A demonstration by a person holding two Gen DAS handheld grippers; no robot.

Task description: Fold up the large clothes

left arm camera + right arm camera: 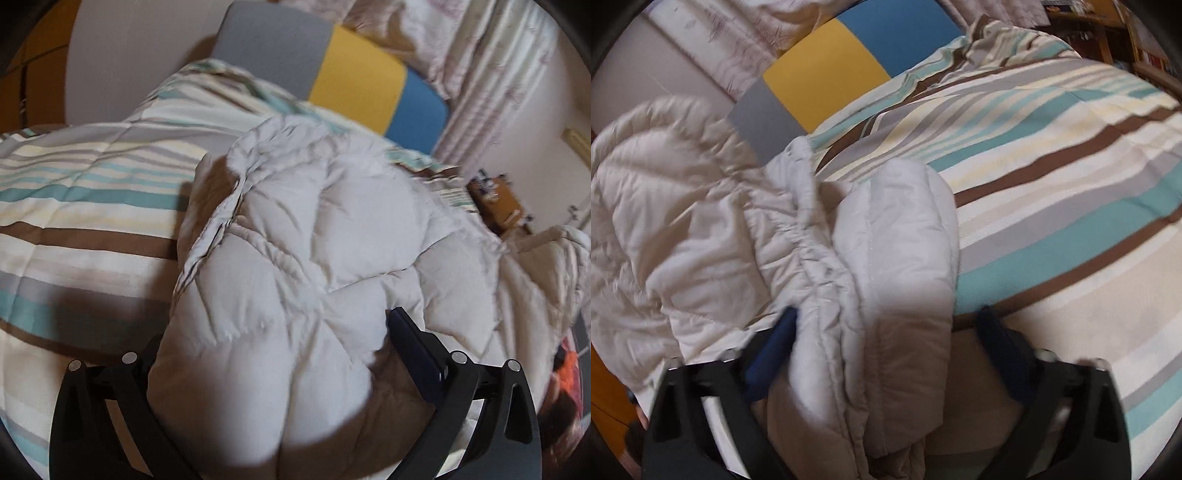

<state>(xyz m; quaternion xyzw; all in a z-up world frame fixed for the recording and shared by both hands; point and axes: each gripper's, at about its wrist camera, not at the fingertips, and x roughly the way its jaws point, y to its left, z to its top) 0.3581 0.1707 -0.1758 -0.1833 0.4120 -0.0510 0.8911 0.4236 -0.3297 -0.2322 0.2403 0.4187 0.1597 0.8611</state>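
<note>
A pale quilted down jacket [314,229] lies bunched on a striped bedspread [74,184]. In the left wrist view its puffy bulk fills the space between the jaws of my left gripper [277,328]. The jaws stand wide, the right fingertip [399,325] rests at the jacket's edge, and the left finger is hidden behind the fabric. In the right wrist view a folded part of the jacket [894,258] lies between the jaws of my right gripper [888,314]. The left pad [775,343] touches the fabric. The right pad [993,332] stands apart from it.
The striped bedspread [1052,184] stretches away to the right of the jacket. A grey, yellow and blue panel [354,74] stands at the bed's far end, with pale curtains [480,74] behind it. Wooden furniture [498,206] sits beyond the bed's right edge.
</note>
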